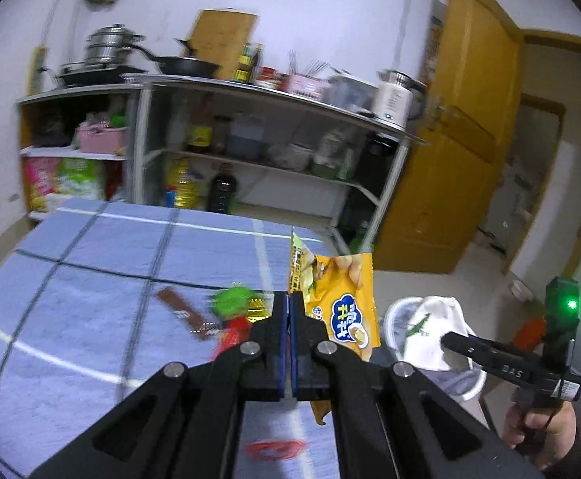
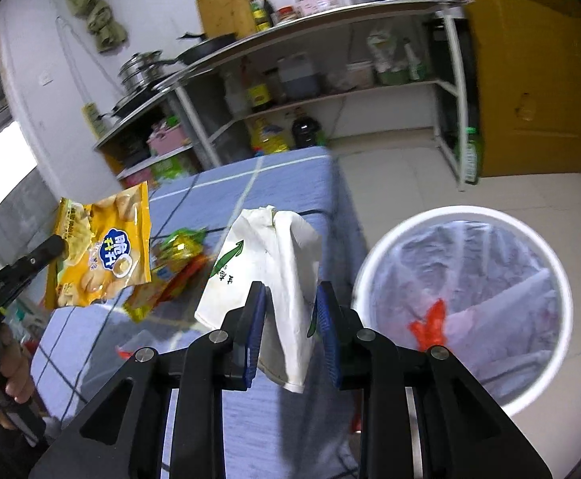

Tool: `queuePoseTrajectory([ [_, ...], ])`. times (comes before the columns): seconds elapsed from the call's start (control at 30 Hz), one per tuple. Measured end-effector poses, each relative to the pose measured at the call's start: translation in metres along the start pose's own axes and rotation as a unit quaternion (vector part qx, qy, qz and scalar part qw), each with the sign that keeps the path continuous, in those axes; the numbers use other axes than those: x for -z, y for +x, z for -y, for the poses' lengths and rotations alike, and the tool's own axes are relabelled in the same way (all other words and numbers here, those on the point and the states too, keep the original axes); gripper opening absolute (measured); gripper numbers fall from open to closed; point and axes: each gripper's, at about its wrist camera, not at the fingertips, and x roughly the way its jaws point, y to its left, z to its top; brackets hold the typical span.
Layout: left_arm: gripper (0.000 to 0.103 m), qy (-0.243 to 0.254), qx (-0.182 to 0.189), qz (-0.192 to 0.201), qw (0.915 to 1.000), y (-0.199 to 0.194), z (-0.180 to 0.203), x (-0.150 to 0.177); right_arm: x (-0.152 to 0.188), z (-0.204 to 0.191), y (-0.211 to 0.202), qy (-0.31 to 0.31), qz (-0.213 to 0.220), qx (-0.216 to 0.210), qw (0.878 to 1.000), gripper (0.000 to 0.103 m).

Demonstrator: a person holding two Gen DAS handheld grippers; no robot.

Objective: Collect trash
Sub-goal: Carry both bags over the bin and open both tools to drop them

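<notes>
My left gripper (image 1: 290,299) is shut on a yellow snack bag (image 1: 342,303) and holds it above the blue checked cloth (image 1: 110,271); the bag also shows in the right wrist view (image 2: 106,247). My right gripper (image 2: 292,293) has its jaws a little apart around a white paper wrapper (image 2: 278,263) with green print, held at the table's right edge. The wrapper also shows in the left wrist view (image 1: 430,327). A white round bin (image 2: 466,307) with a clear liner stands on the floor to the right, with a red scrap (image 2: 430,323) inside.
On the cloth lie a brown wrapper (image 1: 182,311), a green and red wrapper (image 1: 234,311), more yellow and green wrappers (image 2: 174,255), and a red rubber band (image 1: 276,449). A metal shelf rack (image 1: 250,131) with pots and bottles stands behind. A wooden door (image 1: 450,139) is at the right.
</notes>
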Motion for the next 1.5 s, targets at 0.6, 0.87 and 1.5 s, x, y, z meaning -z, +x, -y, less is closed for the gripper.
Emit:
queuePoseTrajectory([
  [0.6, 0.001, 0.073, 0.102, -0.147, 0.9811, 0.143, 0.148, 0.040, 0.020, 0.120, -0.014, 0.095, -0.024, 0.137, 0.986, 0.028],
  [0.87, 0.030, 0.084, 0.102, -0.186, 0.9738, 0.172, 0.164, 0.051, 0.029, 0.142, 0.006, 0.110, -0.069, 0.167, 0.977, 0.034],
  [1.5, 0.040, 0.066, 0.090, -0.102, 0.9885, 0.073, 0.114, 0.034, 0.026, 0.064, -0.051, 0.041, 0.030, 0.104, 0.993, 0.041],
])
